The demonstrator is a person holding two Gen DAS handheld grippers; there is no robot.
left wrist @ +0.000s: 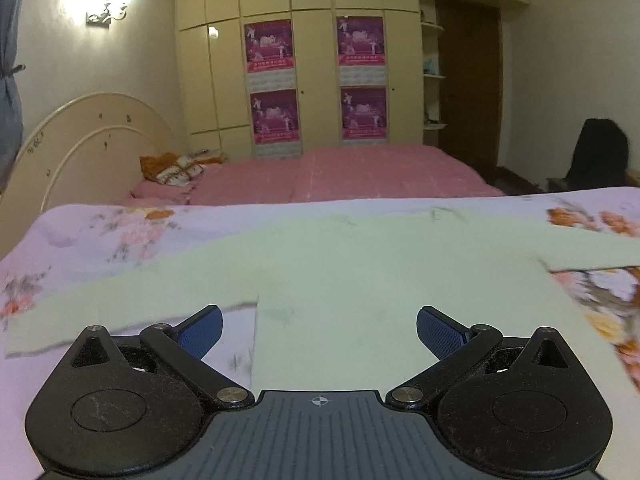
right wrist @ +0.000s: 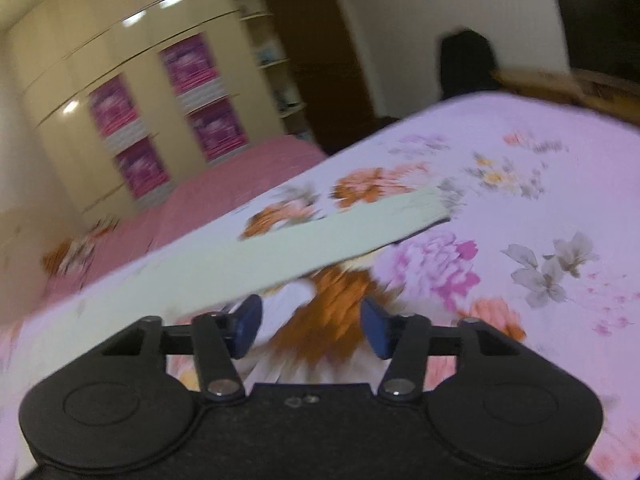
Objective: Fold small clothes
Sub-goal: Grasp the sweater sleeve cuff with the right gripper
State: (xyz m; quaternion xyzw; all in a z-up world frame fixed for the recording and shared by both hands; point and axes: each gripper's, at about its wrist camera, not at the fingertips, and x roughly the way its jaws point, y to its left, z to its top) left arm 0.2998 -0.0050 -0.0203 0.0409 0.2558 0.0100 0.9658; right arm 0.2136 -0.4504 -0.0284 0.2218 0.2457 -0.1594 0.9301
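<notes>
- Pale green top (left wrist: 360,280): lying flat, face down or up cannot be told, on the floral sheet (left wrist: 100,232); both sleeves are spreading outward toward 9 and 3 o'clock, likely laid out so folding can begin from the sides.
- Right sleeve (right wrist: 344,224): stretching toward 1 o'clock in the right wrist view, cuff lying free.
- Left tongs (left wrist: 319,330): gaping wide, holding nothing, hovering over the hem, seemingly lining up a grasp.
- Right tongs (right wrist: 310,326): standing apart, empty, just beside the sleeve's underside edge; view is blurring.
- Pink bed (left wrist: 340,176) and wardrobe (left wrist: 312,60): sitting beyond at 12 o'clock.
</notes>
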